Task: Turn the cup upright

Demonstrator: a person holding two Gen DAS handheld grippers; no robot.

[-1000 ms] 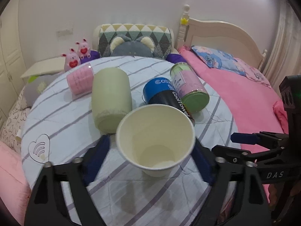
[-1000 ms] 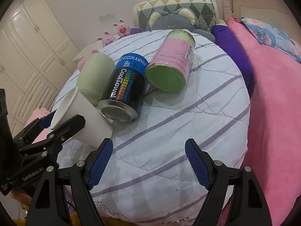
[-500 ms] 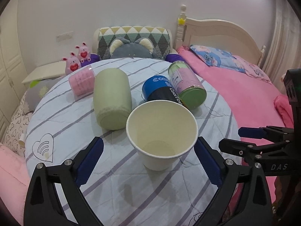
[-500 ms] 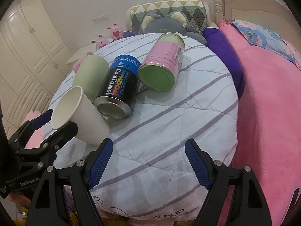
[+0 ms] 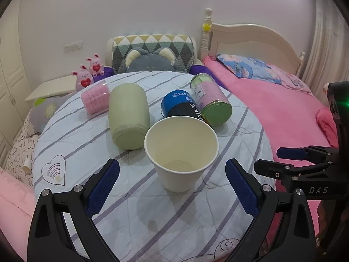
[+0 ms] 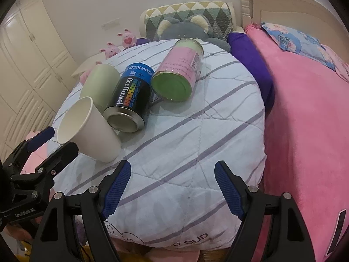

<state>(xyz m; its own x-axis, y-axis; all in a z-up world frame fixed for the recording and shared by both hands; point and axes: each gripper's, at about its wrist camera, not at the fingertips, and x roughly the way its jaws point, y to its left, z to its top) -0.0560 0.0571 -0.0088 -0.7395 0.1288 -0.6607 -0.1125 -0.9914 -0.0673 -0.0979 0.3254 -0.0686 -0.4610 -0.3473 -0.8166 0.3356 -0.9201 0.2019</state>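
Note:
A white paper cup [image 5: 181,152] stands upright, mouth up, on the round striped quilt-covered table [image 5: 152,214]. It also shows in the right wrist view [image 6: 87,131], standing on the table's left side. My left gripper [image 5: 172,185] is open, its blue pads apart on either side of the cup and a little nearer than it, not touching it. It shows at the left edge of the right wrist view [image 6: 45,144]. My right gripper [image 6: 172,187] is open and empty over the table's near edge; it shows at the right of the left wrist view [image 5: 283,159].
Behind the cup lie a pale green cylinder [image 5: 128,115], a blue-black CoolTowel can [image 6: 130,102], a pink-and-green can [image 6: 178,74] and a small pink container [image 5: 95,97]. A pink bed [image 6: 305,109] is on the right, plush toys and a cushion behind, wardrobes at left.
My left gripper opened and let go of the cup, then drew back. The cup now stands free on the table. The right gripper drew back slightly.

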